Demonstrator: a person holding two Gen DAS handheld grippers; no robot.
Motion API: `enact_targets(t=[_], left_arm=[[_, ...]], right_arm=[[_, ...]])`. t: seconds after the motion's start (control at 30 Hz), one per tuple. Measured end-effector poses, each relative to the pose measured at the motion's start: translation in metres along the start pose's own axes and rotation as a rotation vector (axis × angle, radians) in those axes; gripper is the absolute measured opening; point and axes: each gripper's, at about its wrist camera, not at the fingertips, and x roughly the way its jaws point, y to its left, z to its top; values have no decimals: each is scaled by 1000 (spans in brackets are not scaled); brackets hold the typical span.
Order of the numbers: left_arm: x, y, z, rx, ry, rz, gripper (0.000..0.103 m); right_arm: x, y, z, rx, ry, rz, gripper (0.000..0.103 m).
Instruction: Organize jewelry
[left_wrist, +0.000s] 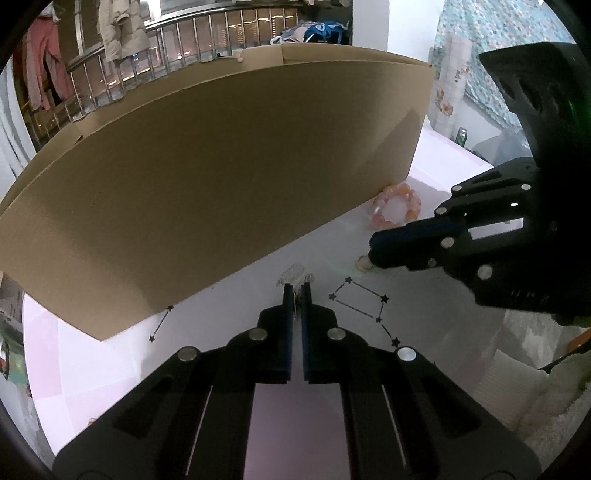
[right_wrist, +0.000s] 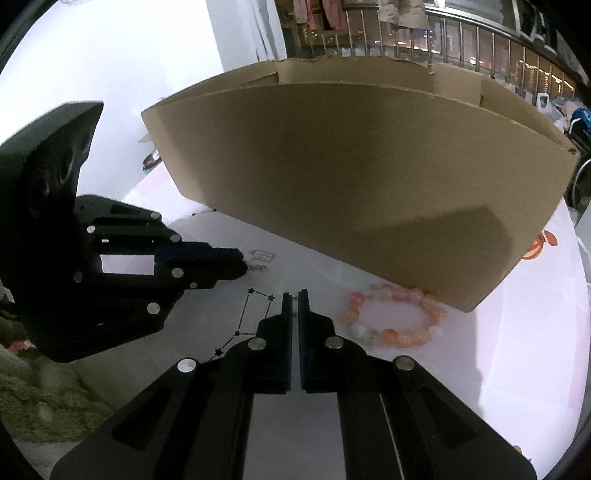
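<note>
A pink and orange bead bracelet (right_wrist: 395, 317) lies on the white table against the corner of a large cardboard box (right_wrist: 369, 177); it also shows in the left wrist view (left_wrist: 397, 205). My left gripper (left_wrist: 296, 291) is shut on a small silver clip-like jewel (left_wrist: 293, 275), also seen from the right wrist view (right_wrist: 260, 258). My right gripper (right_wrist: 294, 297) is shut, with a thin small piece between its tips. In the left wrist view its tips (left_wrist: 373, 245) sit beside a small pale ring (left_wrist: 364, 264) on the table.
The cardboard box (left_wrist: 207, 192) fills the back of the table. A black star-and-line pattern (left_wrist: 365, 308) is printed on the white table (right_wrist: 517, 369). A green fluffy rug (right_wrist: 37, 398) lies beyond the table's left edge. A railing with hanging clothes (left_wrist: 110, 33) stands behind.
</note>
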Motion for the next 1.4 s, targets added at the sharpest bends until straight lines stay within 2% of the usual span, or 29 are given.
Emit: enact_targets(t=[0.2, 0.37, 0.43, 0.6, 0.7, 0.93, 1.07, 1.2, 1.4], left_arm=[[-7, 7, -2, -37, -10, 10, 1], [-18, 16, -2, -71, -33, 40, 1], [-23, 21, -2, -88, -45, 55, 1], [-27, 32, -3, -126, -51, 79, 1], [-26, 36, -5, -142, -48, 84, 1], [-28, 40, -7, -154, -50, 86, 1], [-27, 40, -7, -152, -53, 82, 2], [-26, 42, -10, -150, -52, 80, 2], [-26, 41, -10, -161, -52, 80, 2]], right_arm=[[-11, -1, -1, 20, -18, 2, 3], [-12, 1, -3, -2, 7, 8, 6], [-9, 3, -2, -24, 24, 0, 13], [-2, 3, 0, -45, 67, -10, 14], [1, 3, 1, -25, 72, 15, 14], [3, 7, 3, -3, 69, 69, 14], [-4, 3, 3, -7, 55, 48, 14], [-7, -2, 5, -47, 62, 11, 20], [1, 2, 3, -47, 94, 72, 20]])
